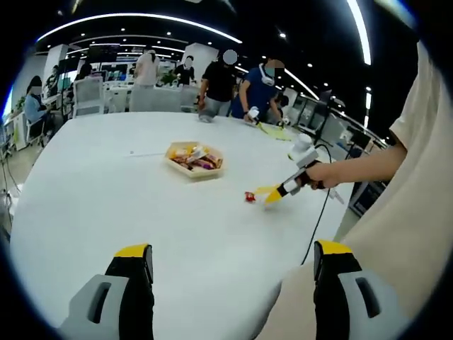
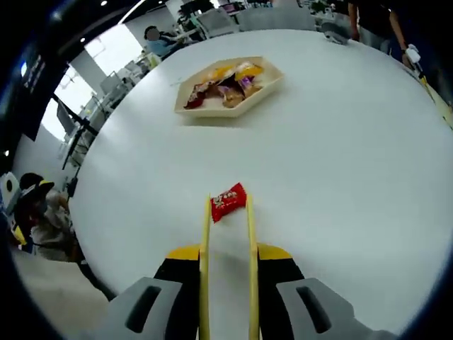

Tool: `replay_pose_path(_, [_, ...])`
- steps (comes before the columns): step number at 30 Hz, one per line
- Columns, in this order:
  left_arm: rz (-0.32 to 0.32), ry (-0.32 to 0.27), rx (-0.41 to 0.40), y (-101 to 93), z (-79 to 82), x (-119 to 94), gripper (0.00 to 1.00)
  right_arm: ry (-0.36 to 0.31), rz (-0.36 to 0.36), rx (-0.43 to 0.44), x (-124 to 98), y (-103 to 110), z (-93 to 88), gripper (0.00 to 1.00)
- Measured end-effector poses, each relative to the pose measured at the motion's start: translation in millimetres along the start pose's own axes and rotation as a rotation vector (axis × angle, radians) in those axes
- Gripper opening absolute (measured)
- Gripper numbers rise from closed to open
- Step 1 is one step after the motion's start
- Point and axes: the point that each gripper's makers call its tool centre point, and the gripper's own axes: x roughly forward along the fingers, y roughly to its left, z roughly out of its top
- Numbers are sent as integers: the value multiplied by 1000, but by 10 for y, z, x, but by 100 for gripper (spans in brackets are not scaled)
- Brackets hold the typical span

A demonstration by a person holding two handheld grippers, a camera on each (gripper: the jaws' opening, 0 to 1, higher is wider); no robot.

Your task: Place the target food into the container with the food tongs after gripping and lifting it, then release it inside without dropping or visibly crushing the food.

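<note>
In the left gripper view, the left gripper (image 1: 232, 263) hangs over the white table (image 1: 106, 198) with its two jaws wide apart and nothing between them; one tray (image 1: 195, 160) of snacks sits at twelve o'clock, and one red candy (image 1: 250, 197) lies at one o'clock, touching the yellow tongs (image 1: 271, 193) held by the right gripper (image 1: 291, 184). In the right gripper view, the right gripper (image 2: 228, 263) is clamped on one pair of tongs (image 2: 228, 241), whose two tips flank the candy (image 2: 228, 201) on the table (image 2: 340, 142), with the tray (image 2: 228, 85) well apart at twelve o'clock.
</note>
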Motion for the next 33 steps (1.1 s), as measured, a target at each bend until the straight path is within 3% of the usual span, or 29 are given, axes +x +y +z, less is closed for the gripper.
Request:
replay_pose_path(9, [-14, -1, 23, -45, 80, 35, 94, -2, 28, 55, 54, 48, -113, 26])
replay_pose_path(17, [13, 3, 14, -1, 48, -15, 94, -11, 55, 84, 124, 72, -19, 26])
replay_pose_path(33, [27, 4, -4, 26, 25, -14, 94, 2, 70, 56, 215, 42, 193, 27])
